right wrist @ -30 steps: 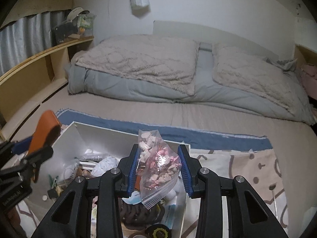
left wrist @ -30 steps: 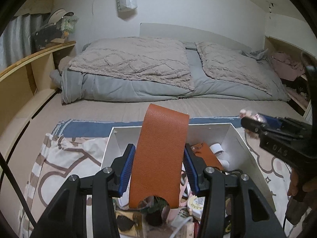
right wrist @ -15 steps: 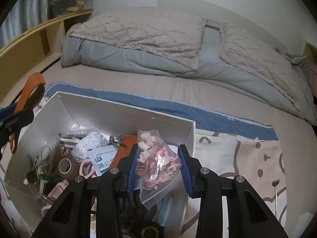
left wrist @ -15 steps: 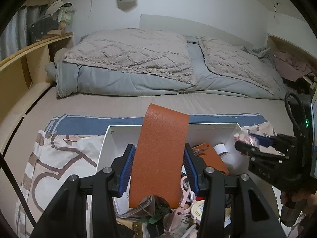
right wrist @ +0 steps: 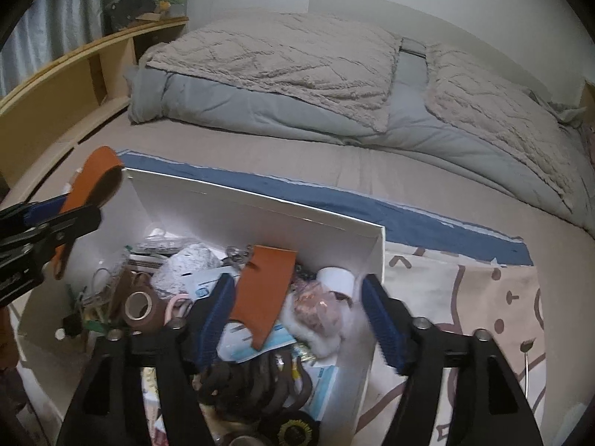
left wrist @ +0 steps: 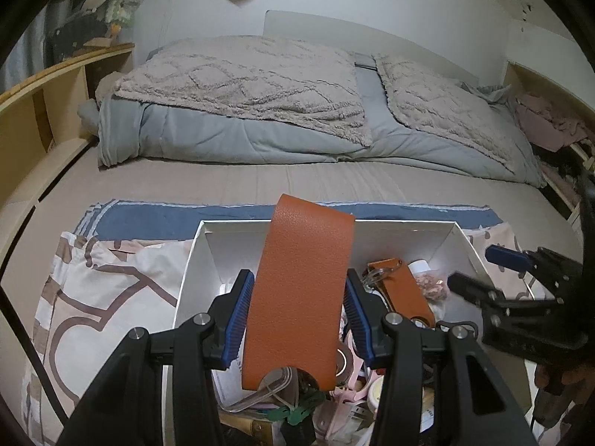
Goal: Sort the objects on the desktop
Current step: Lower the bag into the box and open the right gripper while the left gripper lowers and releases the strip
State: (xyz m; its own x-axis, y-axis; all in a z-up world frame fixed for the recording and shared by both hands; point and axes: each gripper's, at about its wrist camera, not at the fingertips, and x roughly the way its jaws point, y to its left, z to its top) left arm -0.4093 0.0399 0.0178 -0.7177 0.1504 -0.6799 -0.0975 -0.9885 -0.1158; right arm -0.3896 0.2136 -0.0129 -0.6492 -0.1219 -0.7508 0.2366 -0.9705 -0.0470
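Note:
My left gripper (left wrist: 295,316) is shut on a folded orange leather strap (left wrist: 301,290), held upright over the white box (left wrist: 465,239). That strap (right wrist: 93,182) and the left gripper (right wrist: 55,219) also show at the left of the right wrist view. My right gripper (right wrist: 297,319) is opening over the box's right end, its pads clear of everything. The clear bag of pink sweets (right wrist: 319,310) lies in the box (right wrist: 260,215) below the jaws, beside a flat orange leather piece (right wrist: 266,290). In the left wrist view the bag (left wrist: 431,286) rests by the right gripper (left wrist: 479,271).
The box holds several small things: a roll of brown tape (right wrist: 139,306), a dark coiled cable (right wrist: 256,383), a white bottle (right wrist: 336,278), paper cards. It sits on a patterned cloth (left wrist: 111,282) on a bed with grey and beige duvets (left wrist: 260,104). Wooden shelves (right wrist: 74,74) run along the left.
The right gripper sank over the box and its jaws parted, dropping the bag of sweets into the box. The left gripper, strap still held, came down slightly closer to the box.

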